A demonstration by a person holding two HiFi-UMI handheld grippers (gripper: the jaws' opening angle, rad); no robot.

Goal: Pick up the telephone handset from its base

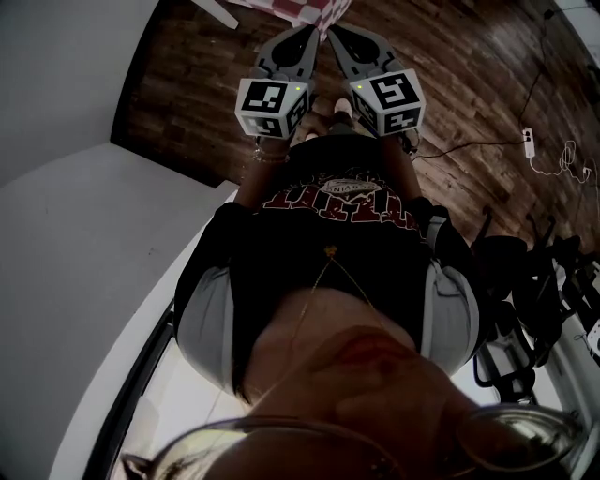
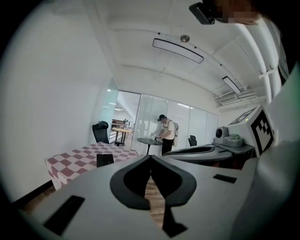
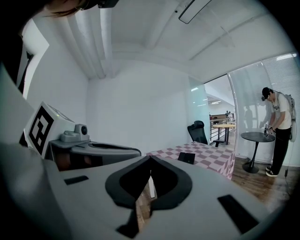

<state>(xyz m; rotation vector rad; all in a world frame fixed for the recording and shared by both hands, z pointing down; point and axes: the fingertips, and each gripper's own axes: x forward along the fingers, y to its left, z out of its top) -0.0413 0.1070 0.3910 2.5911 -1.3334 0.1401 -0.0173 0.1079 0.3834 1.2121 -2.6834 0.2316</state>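
A table with a red-and-white checked cloth (image 2: 79,159) stands ahead on the wood floor. A small black object (image 2: 105,160) sits on it, also seen in the right gripper view (image 3: 186,158); it is too small to tell base from handset. In the head view, my left gripper (image 1: 305,42) and right gripper (image 1: 342,39) are held side by side in front of the person's body, pointing at the cloth's edge (image 1: 309,11). Both are well short of the table. The left gripper's (image 2: 150,157) jaws meet at the tips, empty. The right gripper's (image 3: 150,158) jaws also meet, empty.
Another person (image 2: 166,134) stands at a round black table (image 2: 149,140) near glass walls. A black office chair (image 2: 101,131) sits behind the checked table. A power strip with cables (image 1: 530,141) lies on the floor at right. A white wall runs along the left.
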